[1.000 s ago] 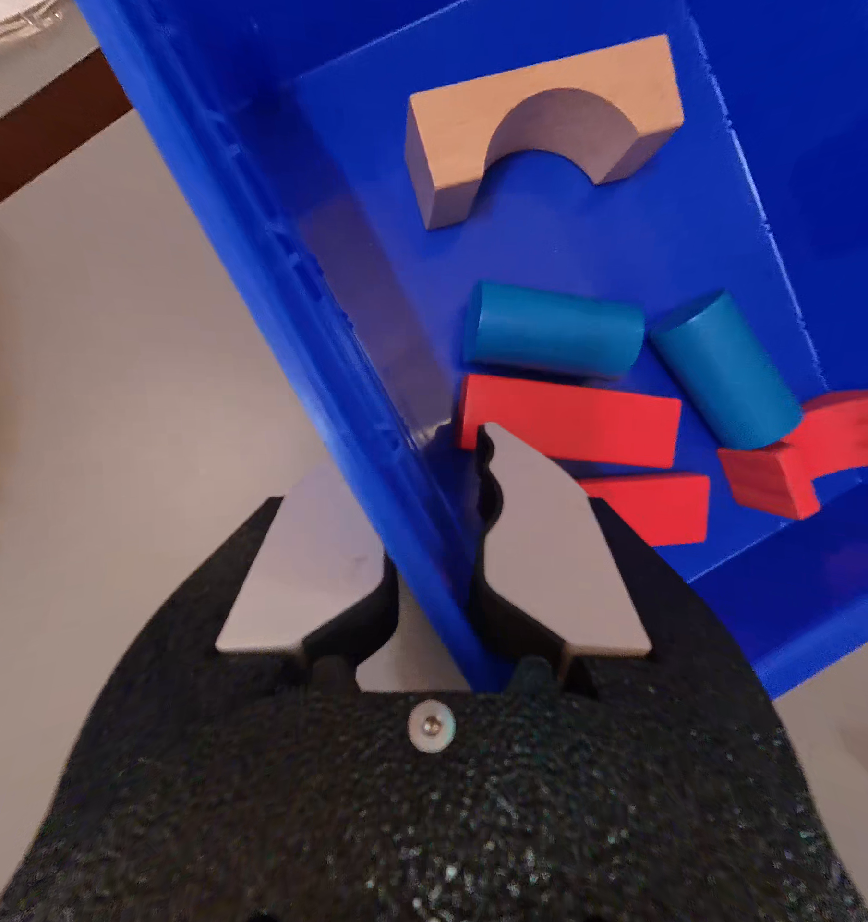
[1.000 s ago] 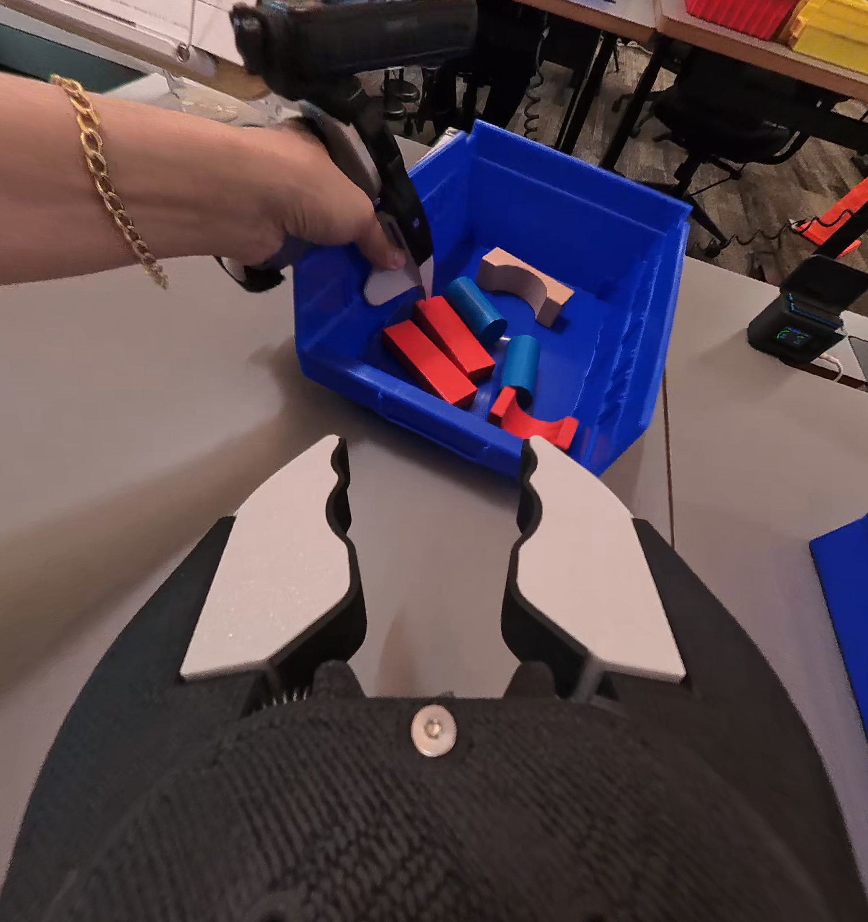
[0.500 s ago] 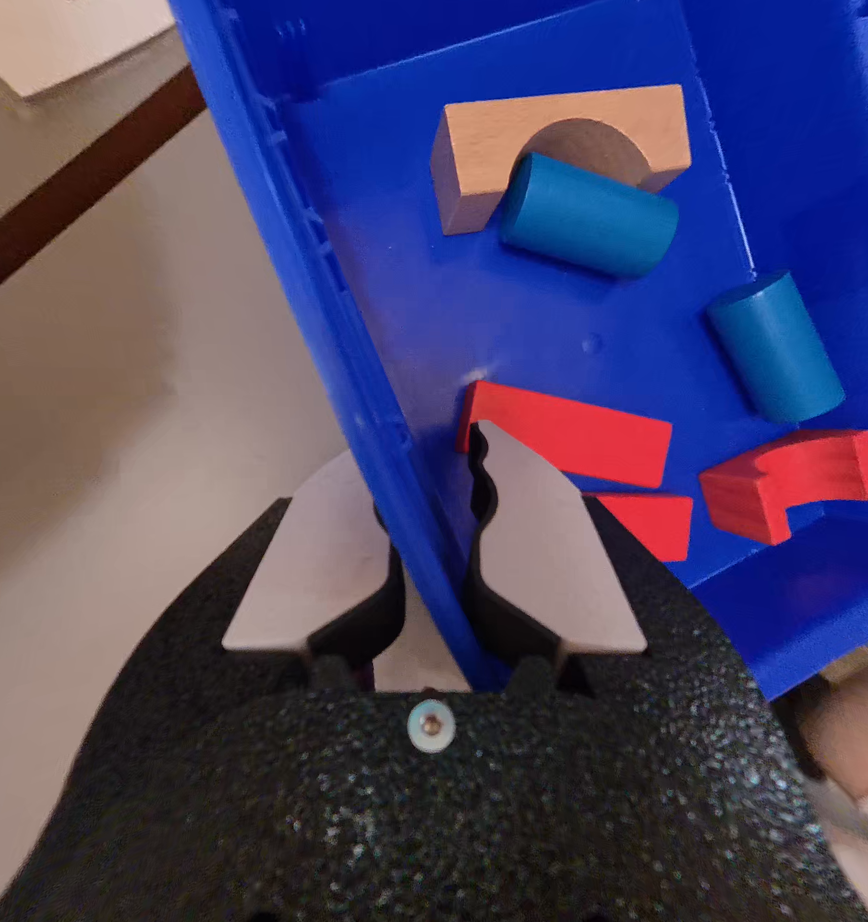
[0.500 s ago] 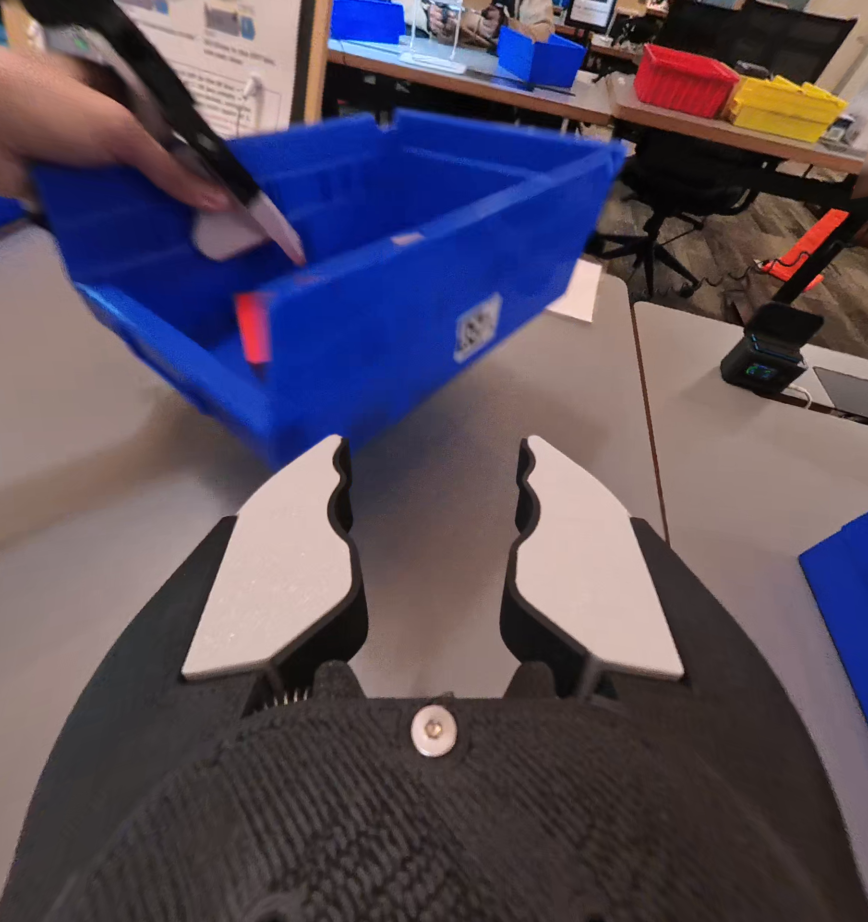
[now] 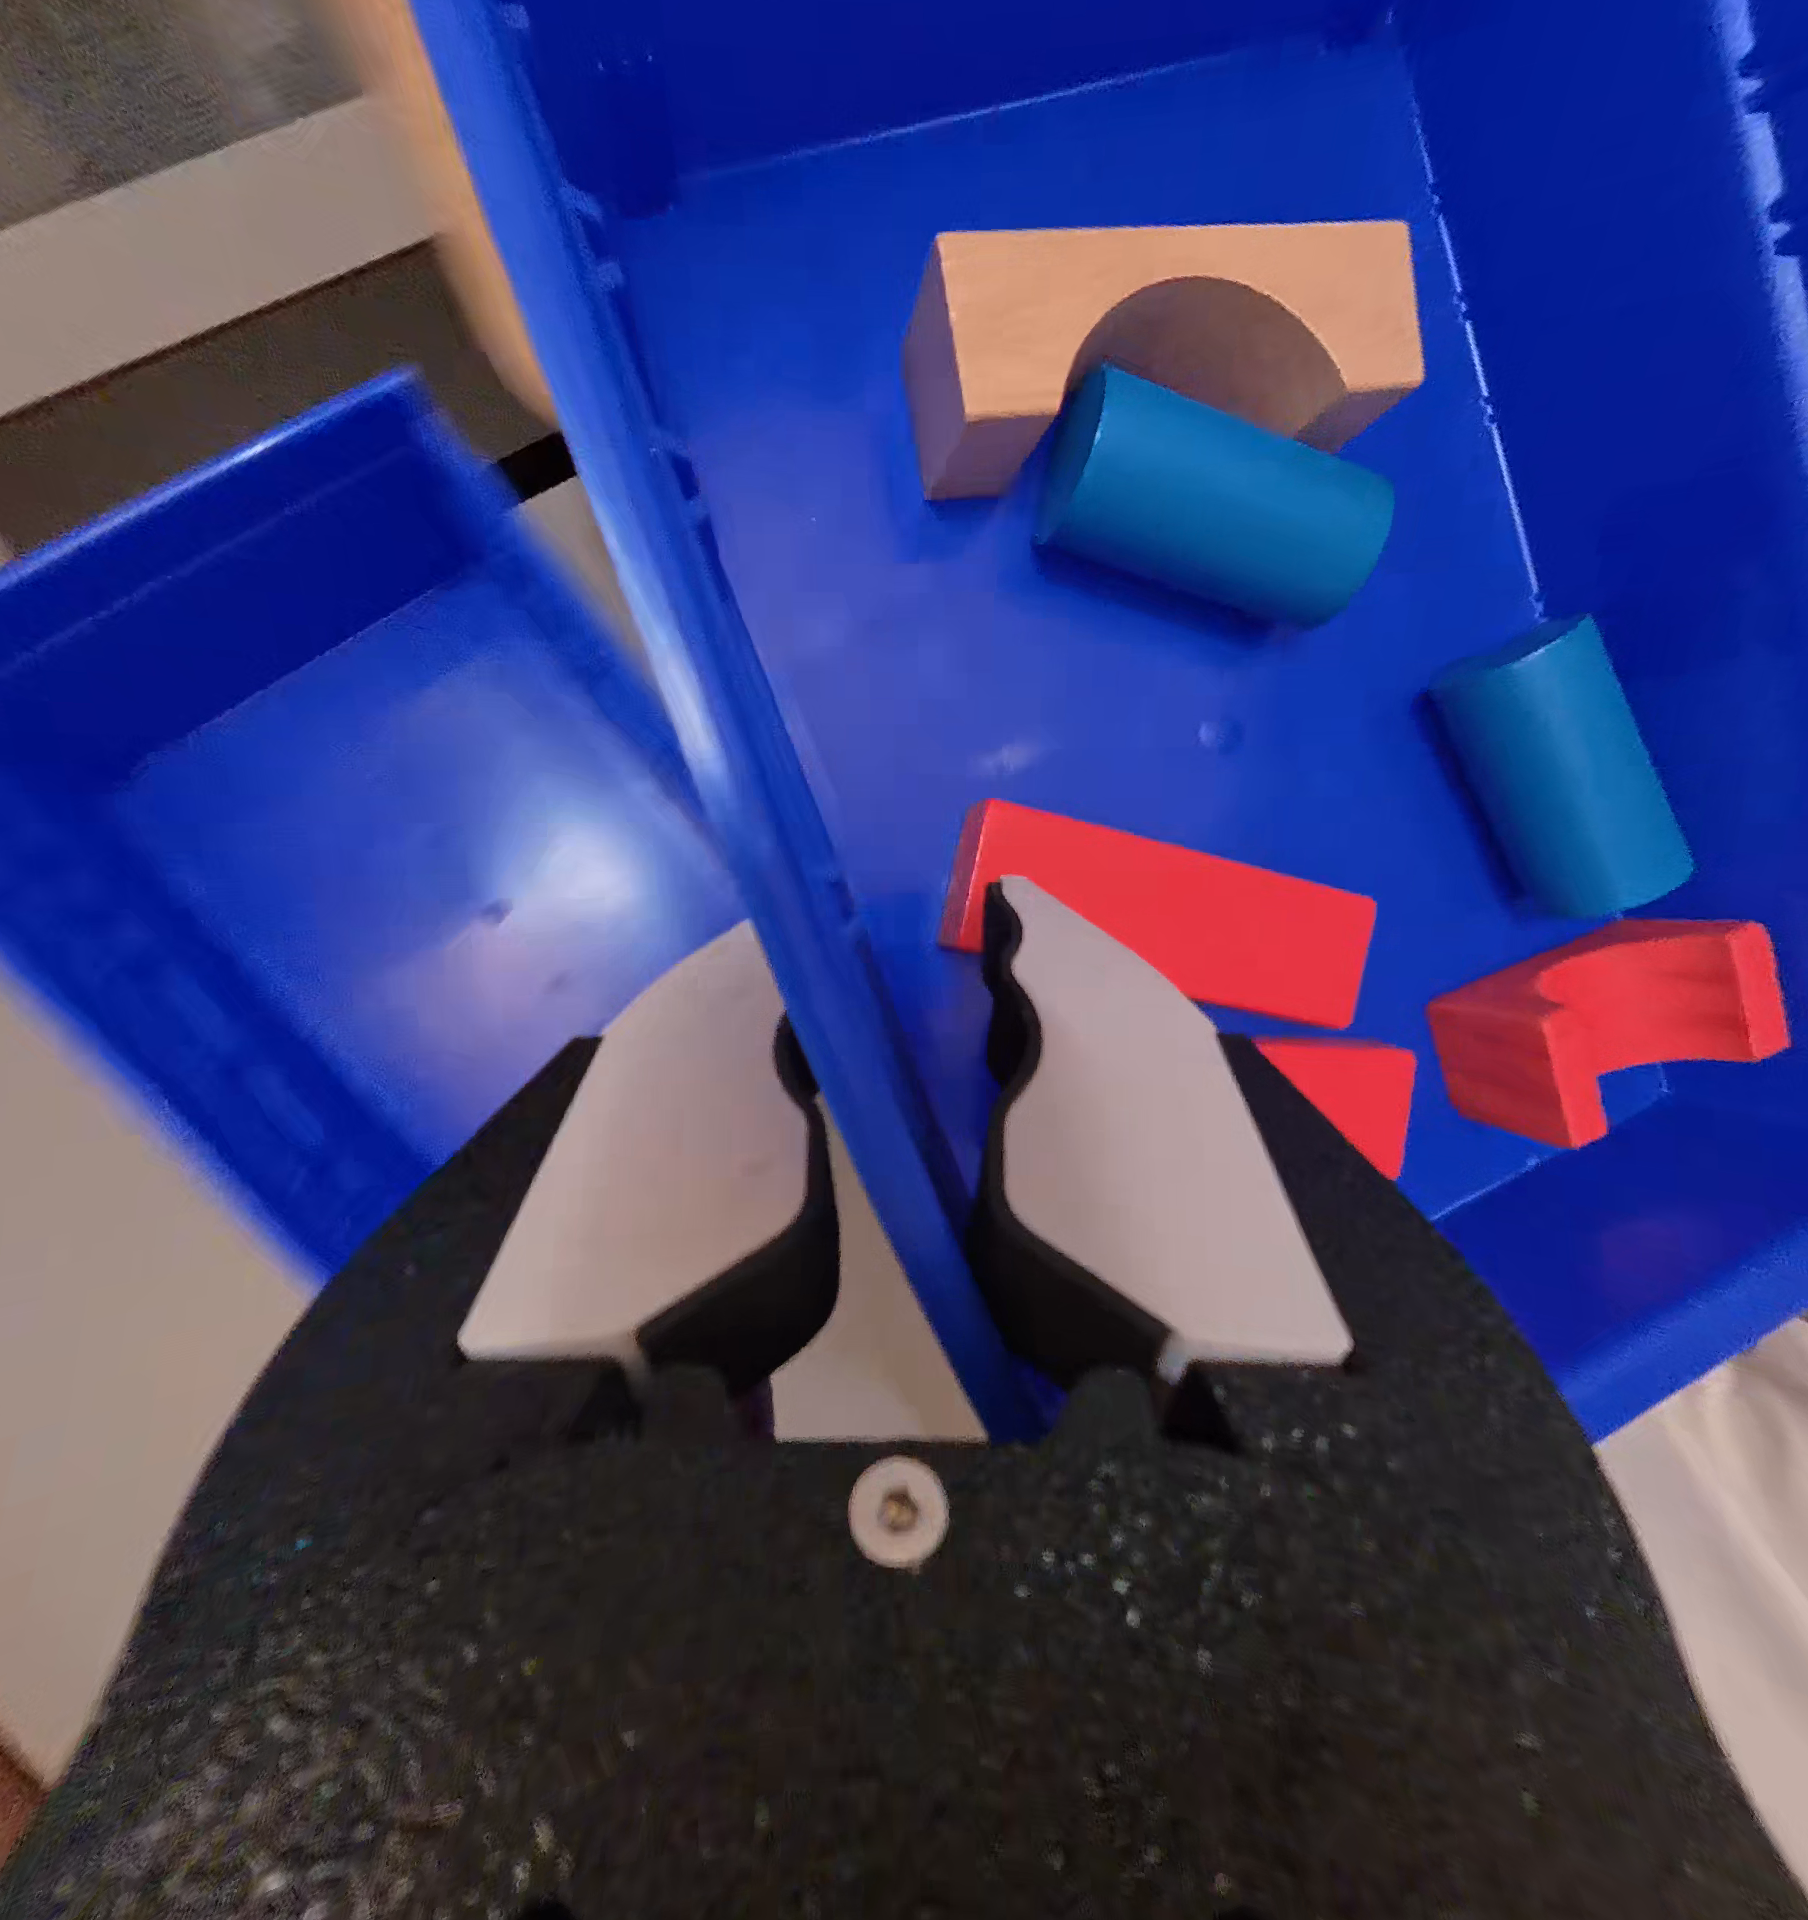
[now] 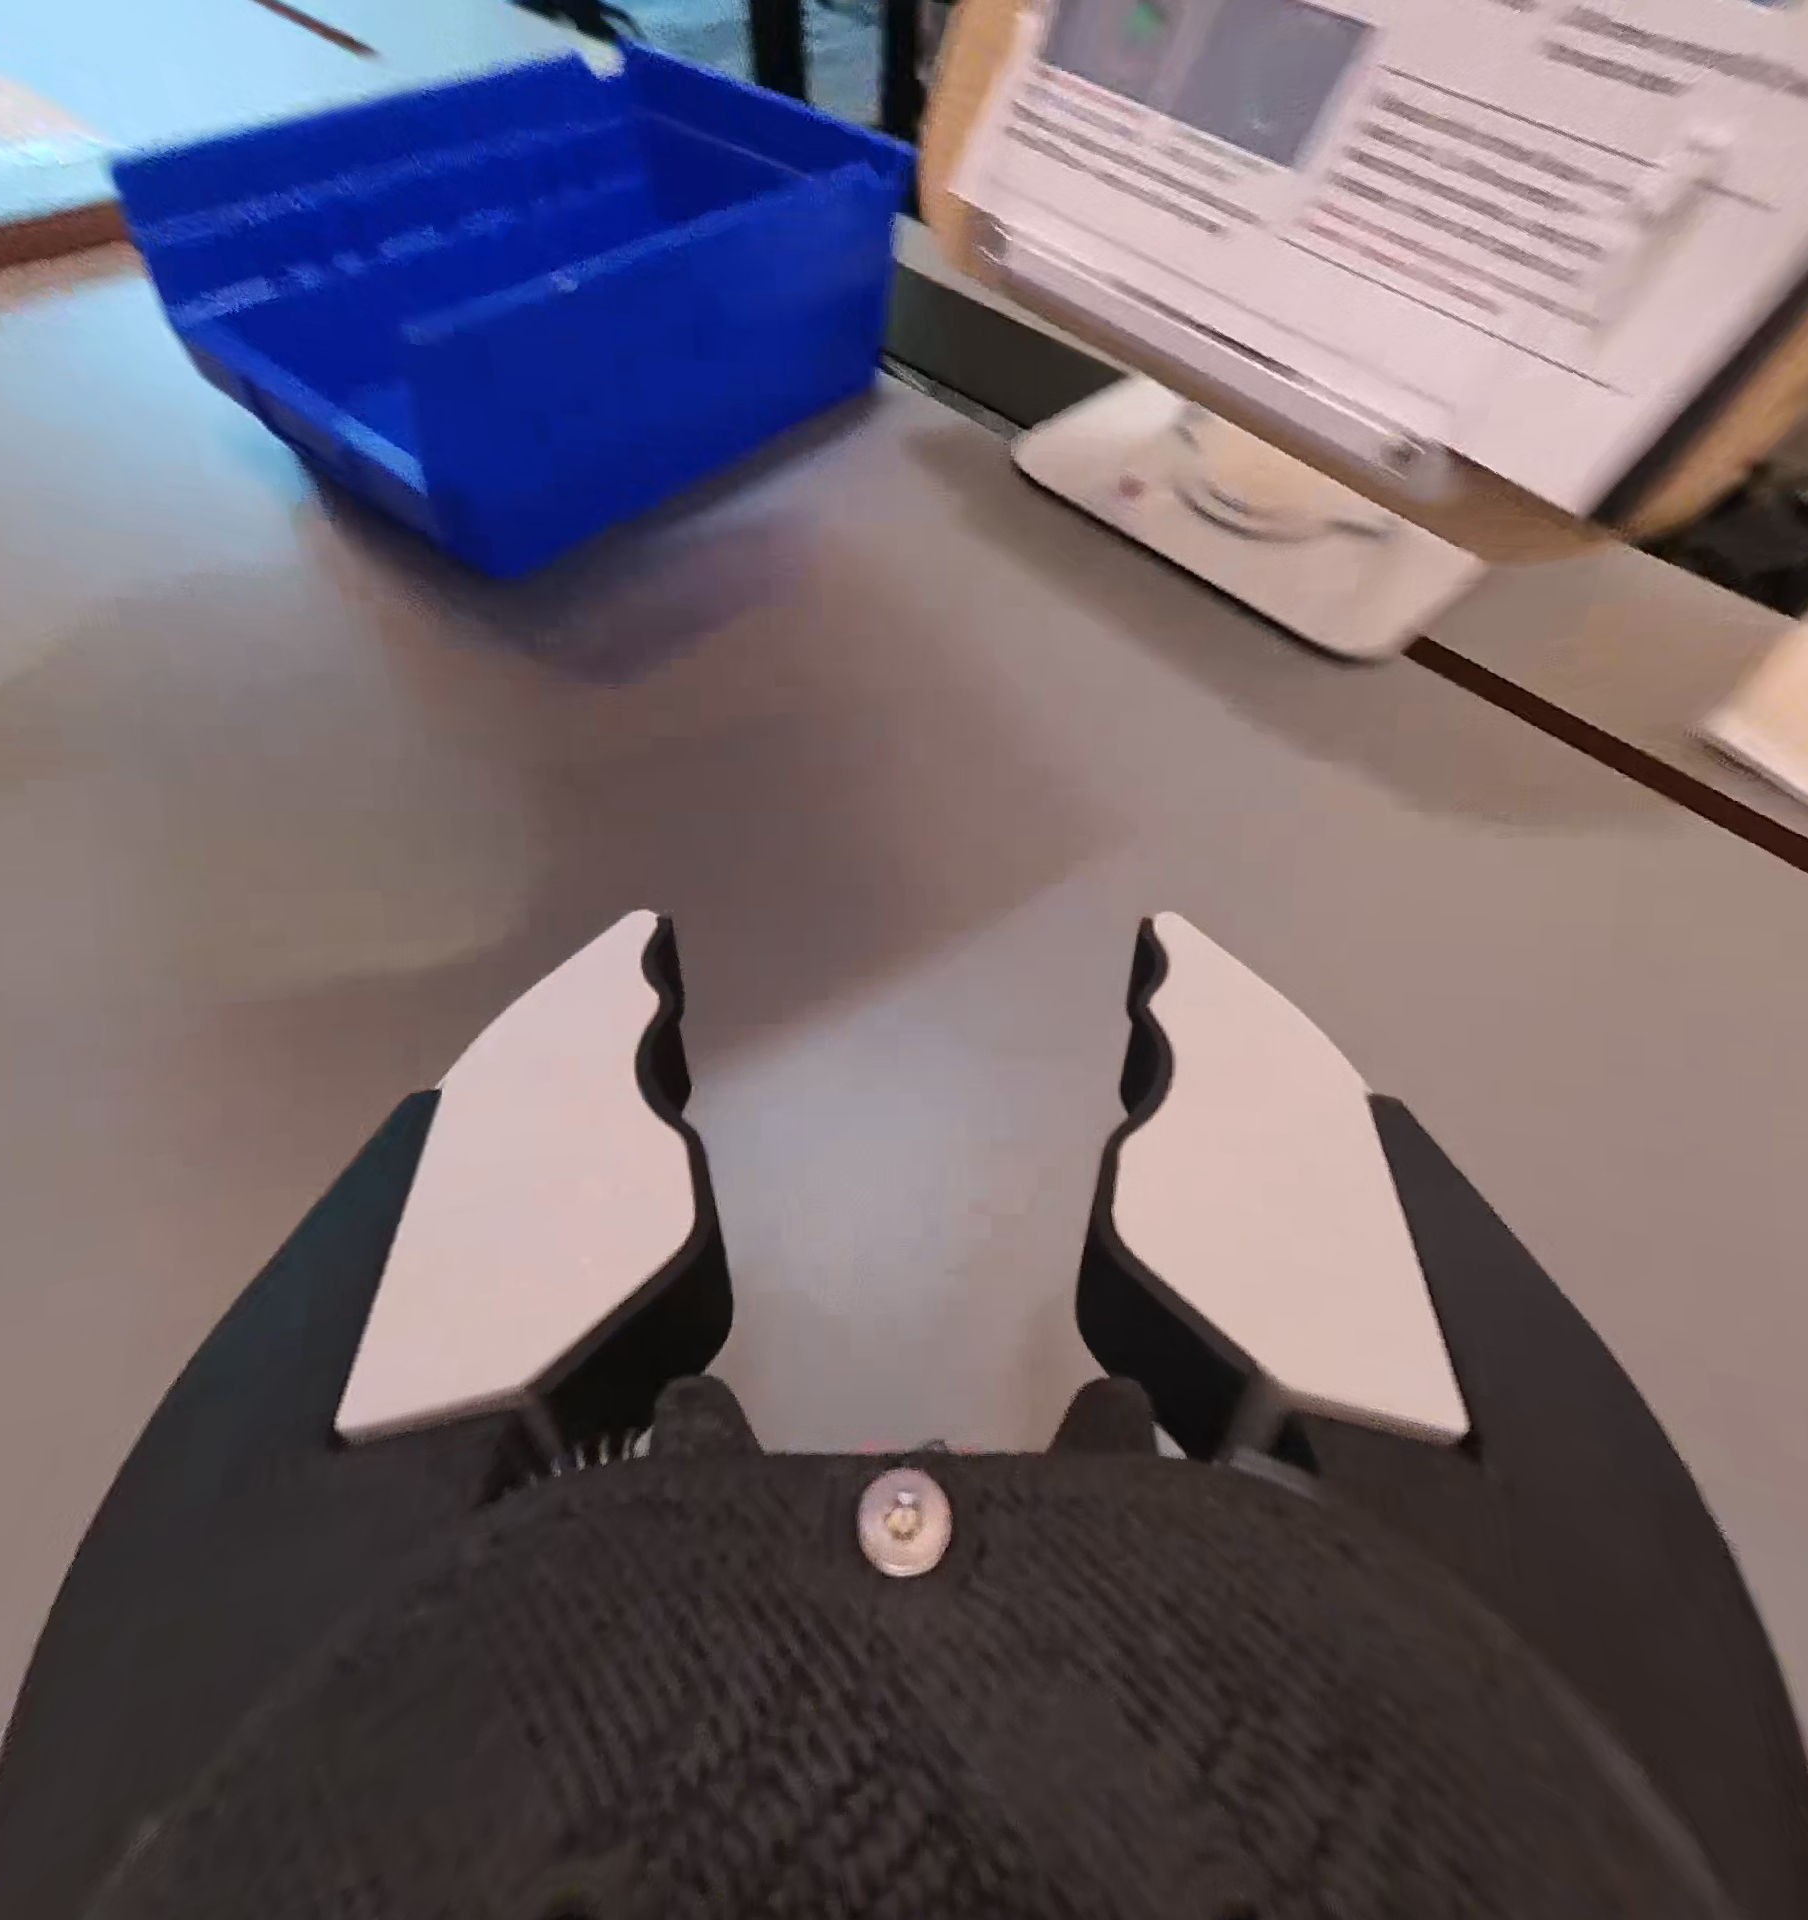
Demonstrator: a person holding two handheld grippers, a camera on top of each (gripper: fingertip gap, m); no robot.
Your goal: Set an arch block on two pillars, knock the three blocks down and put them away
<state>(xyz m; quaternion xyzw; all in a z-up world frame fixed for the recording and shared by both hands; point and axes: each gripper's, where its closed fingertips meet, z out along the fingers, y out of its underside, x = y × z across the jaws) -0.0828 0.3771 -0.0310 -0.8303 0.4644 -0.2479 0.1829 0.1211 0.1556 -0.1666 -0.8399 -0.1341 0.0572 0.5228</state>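
- Between the pads of the left tool: side wall of the blue bin, pinched nearly closed on that thin wall, one finger outside, one inside. The bin looks carried by that one wall and tilted.
- Risk: single-wall pinch on smooth plastic. The bin could pivot or slip out of the pads, especially with the load shifting.
- Risk: the blocks are loose. More tilt and the cylinders probably roll, and pieces could spill over the low end.
- Risk: the inside finger's tip sits right against the long red block; it could drag or wedge it.
- Contents of the held bin: natural wood arch block; teal cylinder lying against the arch's cut-out; second teal cylinder near the far wall; long red block; another red block partly hidden behind the tool; red arch block.
- Second blue bin stands on the desk below and beside the held one. Nothing shows inside it.
- Right tool: wide open, holds nothing, hovers over bare desk, well apart from the bin on the desk.
- Beyond: a blurred white sign stand at the desk's far edge.
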